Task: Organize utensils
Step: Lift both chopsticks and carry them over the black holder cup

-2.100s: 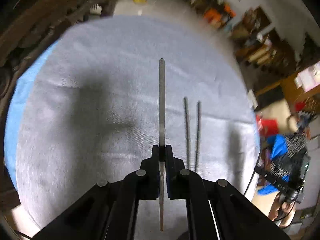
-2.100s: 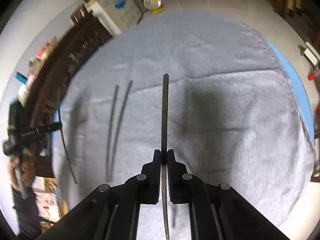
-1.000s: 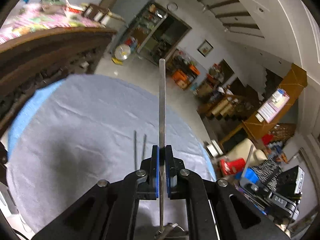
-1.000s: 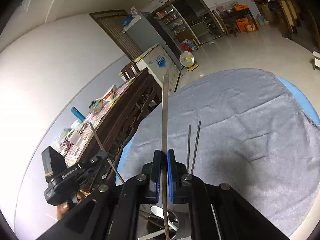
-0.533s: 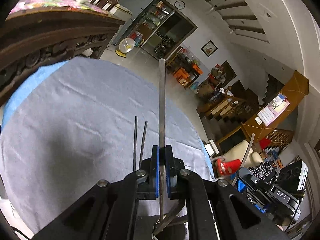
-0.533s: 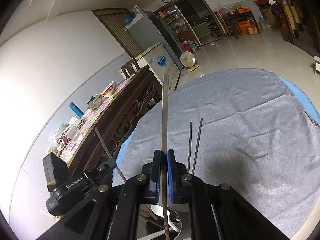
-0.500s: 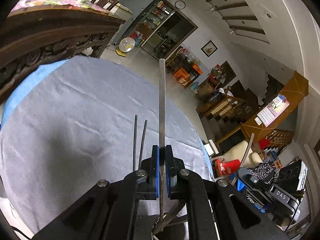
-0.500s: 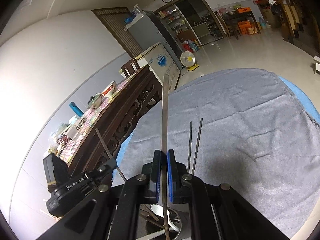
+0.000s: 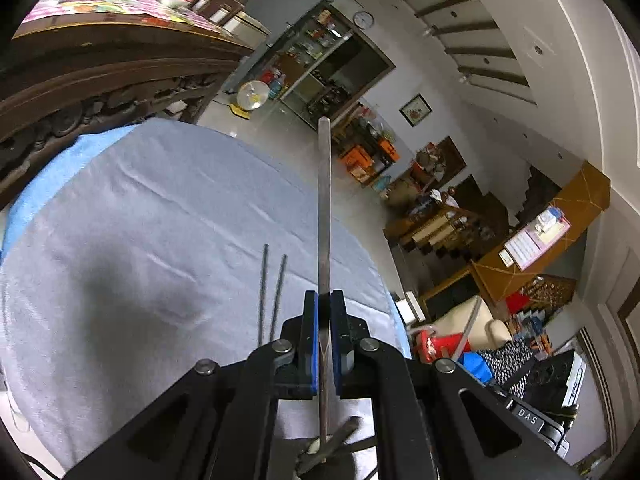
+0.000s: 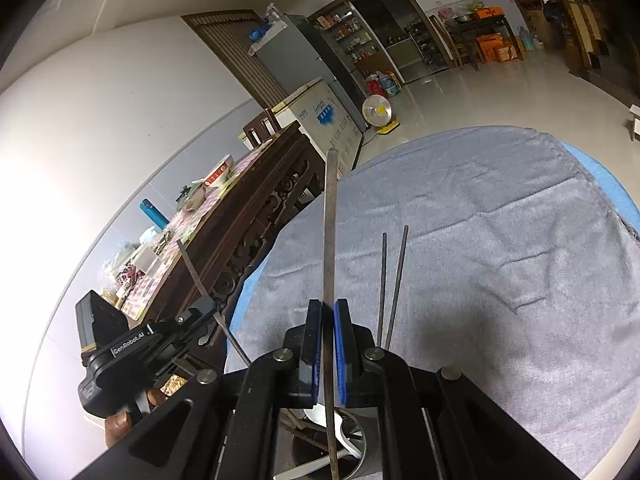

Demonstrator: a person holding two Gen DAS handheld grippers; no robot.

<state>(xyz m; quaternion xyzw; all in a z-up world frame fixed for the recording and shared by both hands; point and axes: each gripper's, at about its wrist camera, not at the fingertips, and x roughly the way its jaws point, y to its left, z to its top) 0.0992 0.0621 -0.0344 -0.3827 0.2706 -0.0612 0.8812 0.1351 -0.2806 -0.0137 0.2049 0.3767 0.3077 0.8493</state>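
Observation:
My left gripper (image 9: 324, 300) is shut on a flat metal utensil handle (image 9: 324, 208) that stands upright; its lower end reaches into a dark holder (image 9: 320, 454) below the jaws. My right gripper (image 10: 328, 308) is shut on a second metal utensil handle (image 10: 330, 224), its lower end inside a metal utensil cup (image 10: 332, 456) that holds a spoon and other pieces. Two dark chopsticks (image 9: 272, 292) lie side by side on the grey cloth (image 9: 140, 240); they also show in the right wrist view (image 10: 394, 284). The left gripper shows at lower left in the right wrist view (image 10: 192, 320).
The grey cloth (image 10: 500, 260) covers a round table with a blue edge (image 10: 616, 188). A carved dark wooden table (image 10: 248, 216) with dishes stands to the left. Room clutter, a fan (image 10: 378, 110) and a fridge lie beyond.
Both grippers have tilted up from looking down at the cloth and moved back over the utensil cup. In the last half second they have barely shifted.

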